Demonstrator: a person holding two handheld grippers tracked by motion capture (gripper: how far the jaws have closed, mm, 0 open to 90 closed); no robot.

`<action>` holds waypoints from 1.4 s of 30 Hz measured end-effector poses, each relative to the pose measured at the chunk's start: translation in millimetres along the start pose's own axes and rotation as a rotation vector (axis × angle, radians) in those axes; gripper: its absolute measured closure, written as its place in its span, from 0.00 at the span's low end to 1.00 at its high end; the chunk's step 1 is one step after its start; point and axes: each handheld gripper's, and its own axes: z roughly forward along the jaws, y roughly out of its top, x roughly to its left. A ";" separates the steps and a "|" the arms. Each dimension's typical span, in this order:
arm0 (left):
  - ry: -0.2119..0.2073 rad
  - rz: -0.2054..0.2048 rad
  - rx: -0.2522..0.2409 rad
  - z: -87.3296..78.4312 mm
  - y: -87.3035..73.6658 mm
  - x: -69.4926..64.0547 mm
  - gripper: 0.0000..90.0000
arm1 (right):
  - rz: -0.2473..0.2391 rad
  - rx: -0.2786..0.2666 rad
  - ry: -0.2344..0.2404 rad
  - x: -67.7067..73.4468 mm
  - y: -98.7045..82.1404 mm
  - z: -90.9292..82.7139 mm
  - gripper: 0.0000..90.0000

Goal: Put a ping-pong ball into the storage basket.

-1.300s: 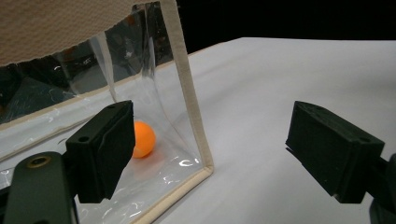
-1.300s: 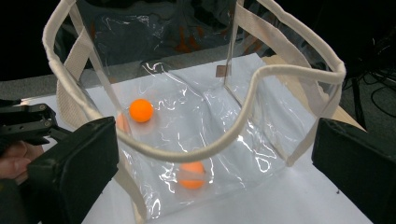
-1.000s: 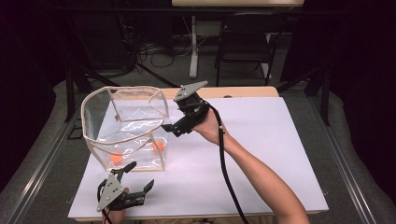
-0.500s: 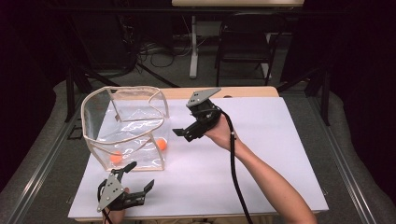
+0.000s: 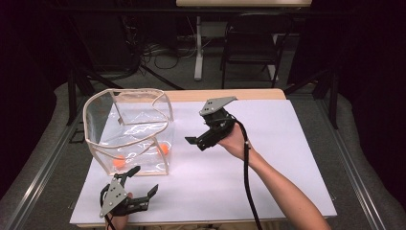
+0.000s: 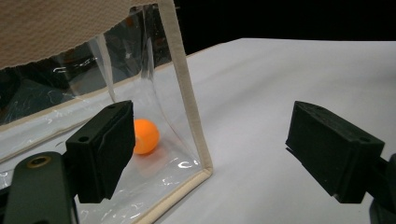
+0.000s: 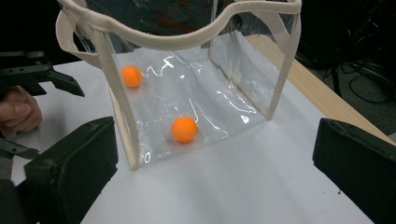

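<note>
From the high view I see one clear bag (image 5: pixel 128 132) standing on the left of the white counter (image 5: pixel 287 158), with two orange balls (image 5: pixel 164 148) inside on its floor. My right gripper (image 5: pixel 194 142) hangs in the air just right of the bag, empty, its fingers parted. My left gripper (image 5: pixel 143 184) sits low at the near edge, just in front of the bag, fingers spread and holding nothing.

In the left gripper view, the two black fingers (image 6: pixel 105 149) stand wide apart. The bag's near corner seam (image 6: pixel 187 93) rises between them, and one ball (image 6: pixel 145 136) lies just behind the film.

In the right gripper view, the fingers (image 7: pixel 74 163) are again wide open, the bag (image 7: pixel 196 93) straight ahead, both balls (image 7: pixel 183 129) visible through its wall.

I judge the bag light and floppy, its film slippery; the cloth-bound rim (image 7: pixel 177 39) or a seam is the place to pinch. The balls look light, smooth, and apt to roll.
</note>
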 end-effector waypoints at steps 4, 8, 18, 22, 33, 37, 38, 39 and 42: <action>0.000 0.001 0.000 -0.1 0.1 0.0 0.17 | 0.003 -0.001 -0.004 0.7 -4.7 -4.0 0.00; 0.000 0.001 0.000 0.1 0.1 -0.1 0.17 | 0.003 -0.002 -0.009 1.3 -10.6 -7.7 0.00; 0.000 0.001 0.000 0.2 0.3 -0.4 0.17 | 0.011 0.007 -0.027 1.7 -30.3 -19.1 0.00; 0.001 0.001 0.001 0.2 0.3 -0.4 0.17 | 0.016 0.008 -0.036 2.1 -38.1 -24.9 0.00; 0.002 0.000 -0.003 0.5 0.5 -1.0 0.17 | 0.041 -0.004 -0.056 2.5 -59.7 -42.8 0.00; 0.002 -0.001 -0.003 0.5 0.5 -0.9 0.17 | 0.045 -0.003 -0.060 4.8 -66.9 -45.3 0.00; 0.002 -0.001 -0.004 0.4 0.5 -0.8 0.17 | 0.045 -0.001 -0.060 5.5 -68.8 -45.8 0.00; 0.002 -0.001 -0.003 0.2 0.5 -0.6 0.17 | 0.046 -0.003 -0.060 6.1 -70.7 -46.0 0.00; 0.003 -0.001 -0.004 0.1 0.5 -0.5 0.17 | 0.049 0.001 -0.066 7.7 -76.5 -47.7 0.00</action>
